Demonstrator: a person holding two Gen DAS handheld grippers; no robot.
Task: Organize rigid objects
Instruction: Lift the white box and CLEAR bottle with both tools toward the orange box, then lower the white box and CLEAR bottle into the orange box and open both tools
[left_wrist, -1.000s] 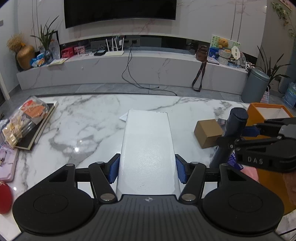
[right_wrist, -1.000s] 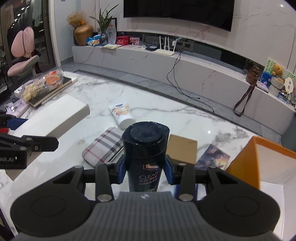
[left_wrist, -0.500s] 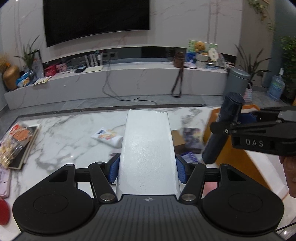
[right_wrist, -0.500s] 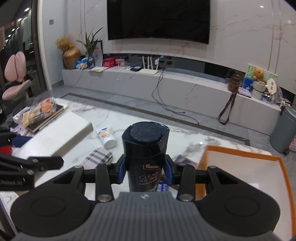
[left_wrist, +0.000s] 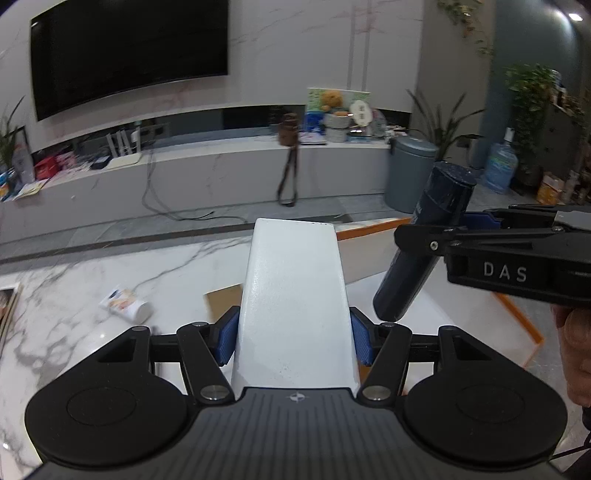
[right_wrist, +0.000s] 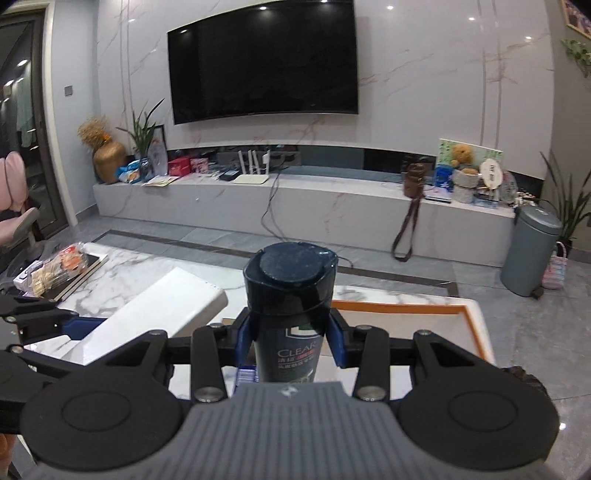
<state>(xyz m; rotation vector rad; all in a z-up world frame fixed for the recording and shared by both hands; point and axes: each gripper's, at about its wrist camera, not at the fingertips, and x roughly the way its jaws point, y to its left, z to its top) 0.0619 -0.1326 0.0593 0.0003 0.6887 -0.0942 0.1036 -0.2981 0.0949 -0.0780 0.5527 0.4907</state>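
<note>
A marble worktop fills the foreground of a living room. The left gripper has its fingers clamped on a long white box, held above the worktop's middle. The right gripper grips a dark Clear shampoo bottle over the orange-rimmed box at the worktop's right edge. Both loads sit near each other; swinging could knock them together. Open room lies left.

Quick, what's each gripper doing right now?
Left gripper: closed on the long white rectangular box.
Right gripper: closed on the dark blue plastic shampoo bottle.
</note>
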